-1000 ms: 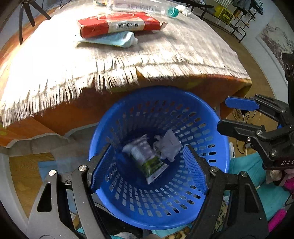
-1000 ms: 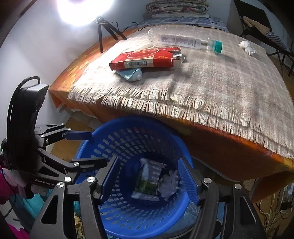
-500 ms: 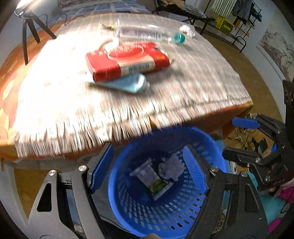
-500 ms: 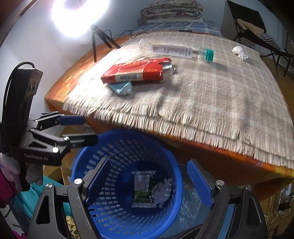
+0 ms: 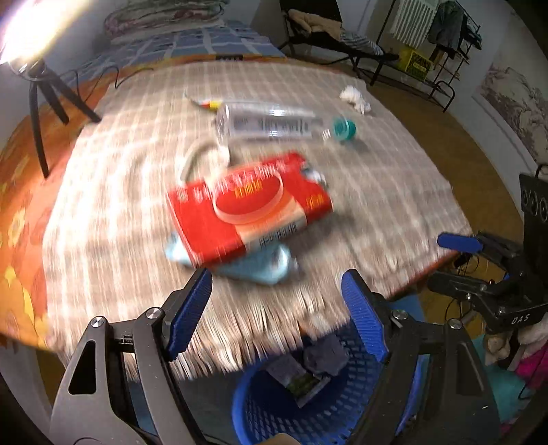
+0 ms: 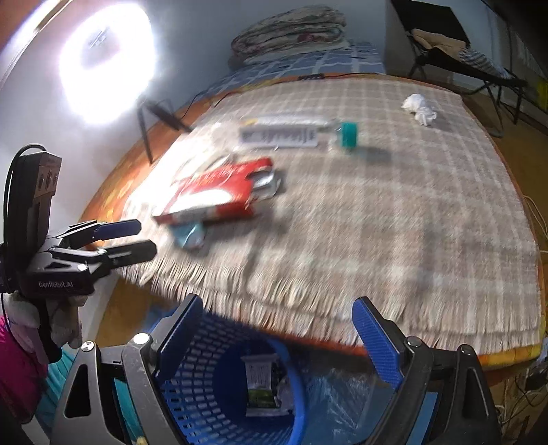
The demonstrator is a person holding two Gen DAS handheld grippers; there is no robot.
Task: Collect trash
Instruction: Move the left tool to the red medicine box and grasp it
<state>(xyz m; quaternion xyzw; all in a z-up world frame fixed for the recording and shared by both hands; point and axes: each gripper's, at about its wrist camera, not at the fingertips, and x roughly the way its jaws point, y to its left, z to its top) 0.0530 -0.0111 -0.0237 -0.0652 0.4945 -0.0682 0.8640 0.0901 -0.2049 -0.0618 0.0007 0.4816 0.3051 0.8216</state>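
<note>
Left wrist view shows the left gripper (image 5: 275, 309) spread wide with nothing between its 2 blue-padded fingers (image 5: 187, 309), held above the near edge of a table draped in a fringed checked cloth (image 5: 394, 191). Motion blur smears much of both views. On the cloth lies a red packet (image 5: 248, 208), resting partly on top of a light blue pouch (image 5: 260, 265) that pokes out from under its near side. Farther back lies a clear plastic bottle (image 5: 270, 125) on its side, its teal cap (image 5: 344, 128) pointing right, and a crumpled white tissue (image 5: 354, 97) sits well apart near the far right corner. Below the table edge stands a blue perforated basket (image 5: 260, 410), holding a green-printed wrapper (image 5: 301, 381) and a dark crumpled wad (image 5: 325, 354) touching it. Right wrist view shows the right gripper (image 6: 275, 337) likewise parted and holding nothing, poised over the same basket (image 6: 191, 386), with the wrapper (image 6: 262, 385) lying inside. A bright ring lamp (image 6: 106, 60) glares at upper left, and folded blankets (image 6: 291, 29) sit on a bed beyond the table.
</note>
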